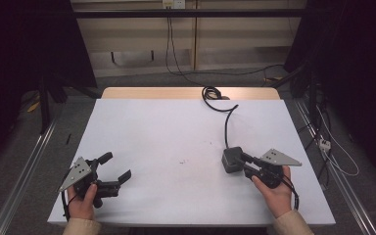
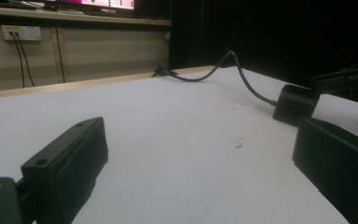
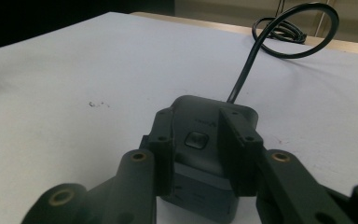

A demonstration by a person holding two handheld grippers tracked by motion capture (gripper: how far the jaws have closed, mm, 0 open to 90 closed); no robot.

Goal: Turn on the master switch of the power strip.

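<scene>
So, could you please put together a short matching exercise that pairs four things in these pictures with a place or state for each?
Things:
1. left gripper
2. right gripper
3. black box
4. coiled cable end

Places or states:
A. lying at the far edge of the table
B. jaws spread wide over bare tabletop, holding nothing
C. gripped between two jaws, a cable running from its far side
D. jaws closed on the sides of a dark object at the person's right

Pairs: 1-B, 2-D, 3-C, 4-A
</scene>
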